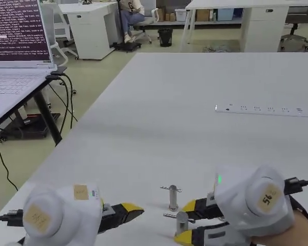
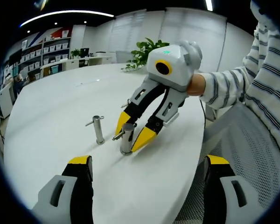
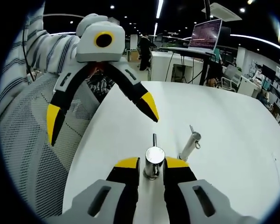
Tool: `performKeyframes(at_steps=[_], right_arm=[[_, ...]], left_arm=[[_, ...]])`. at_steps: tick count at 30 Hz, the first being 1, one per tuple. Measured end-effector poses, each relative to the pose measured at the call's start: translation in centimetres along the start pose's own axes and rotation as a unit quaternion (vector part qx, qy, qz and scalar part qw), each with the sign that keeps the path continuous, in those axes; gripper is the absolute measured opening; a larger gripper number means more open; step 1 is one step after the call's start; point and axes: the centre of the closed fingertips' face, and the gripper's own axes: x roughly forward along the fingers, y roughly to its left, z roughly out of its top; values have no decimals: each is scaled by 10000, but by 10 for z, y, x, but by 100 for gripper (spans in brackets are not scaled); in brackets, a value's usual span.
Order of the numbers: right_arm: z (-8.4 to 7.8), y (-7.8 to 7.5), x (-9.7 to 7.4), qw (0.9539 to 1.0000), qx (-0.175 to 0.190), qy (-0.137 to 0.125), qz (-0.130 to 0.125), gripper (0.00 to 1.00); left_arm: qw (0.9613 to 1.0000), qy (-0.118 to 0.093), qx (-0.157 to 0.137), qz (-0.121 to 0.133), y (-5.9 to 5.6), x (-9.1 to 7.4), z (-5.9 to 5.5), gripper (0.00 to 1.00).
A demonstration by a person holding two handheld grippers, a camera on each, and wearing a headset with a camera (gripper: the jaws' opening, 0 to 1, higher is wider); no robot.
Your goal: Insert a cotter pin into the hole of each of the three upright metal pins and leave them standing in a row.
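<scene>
Between the narrowed jaws of the right gripper [image 2: 133, 131]: we see the near metal pin [image 3: 154, 159] upright, its cotter pin [image 2: 117, 136] inserted; contact we cannot tell | just beyond those tips: the second metal pin [image 3: 190, 144], upright, cotter pin through it | left gripper [image 2: 148, 161]: jaws wide, nothing held, facing both pins.

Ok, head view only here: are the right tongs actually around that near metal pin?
Observer: Yes; the right gripper view shows the right gripper with one tong on either side of the near metal pin, very close. Whether they touch it, I cannot tell.
Operator: And the left tongs?
Observer: The left gripper view shows the left gripper wide open, with nothing between its tongs.
</scene>
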Motion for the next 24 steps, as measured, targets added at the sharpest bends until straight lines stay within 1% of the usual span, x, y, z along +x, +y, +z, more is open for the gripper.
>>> performKeyframes(at_steps=[2, 5, 7, 8, 9, 10, 11, 16, 20, 22, 24], right_arm=[[1, -2, 1, 10000, 60, -28, -6, 12], [1, -3, 1, 10000, 29, -30, -21, 10], [2, -1, 2, 9999, 113, -76, 36, 9], [2, 0, 2, 9999, 132, -92, 47, 9], [2, 3, 1, 9997, 168, -120, 115, 9], [2, 4, 1, 9997, 178, -105, 114, 9], [2, 6, 1, 9999, 104, -73, 73, 8], [0, 11, -4, 9999, -155, -9, 43, 8], [2, 17, -20, 9996, -183, -180, 93, 8], [1, 21, -36, 9991, -239, -304, 173, 8], [-3, 23, -50, 9986, -301, -359, 246, 8]], left_arm=[[10000, 13, 2, -3, -3, 0, 0, 99], [10000, -10, 6, 14, -3, 0, 1, 99], [10000, -56, -5, 34, -3, -1, 3, 99], [10000, -59, -5, 39, -3, -1, 3, 99], [10000, -62, -1, 55, -2, -1, 4, 99], [10000, -59, 3, 63, -2, -1, 4, 99], [10000, -54, 8, 80, -1, -1, 4, 99], [9998, -80, -3, 157, 1, -3, 6, 99], [9998, -79, -9, 190, 2, -3, 6, 99], [9998, -63, 2, 199, 3, -3, 6, 99], [9998, -45, -3, 198, 3, -3, 6, 99]])
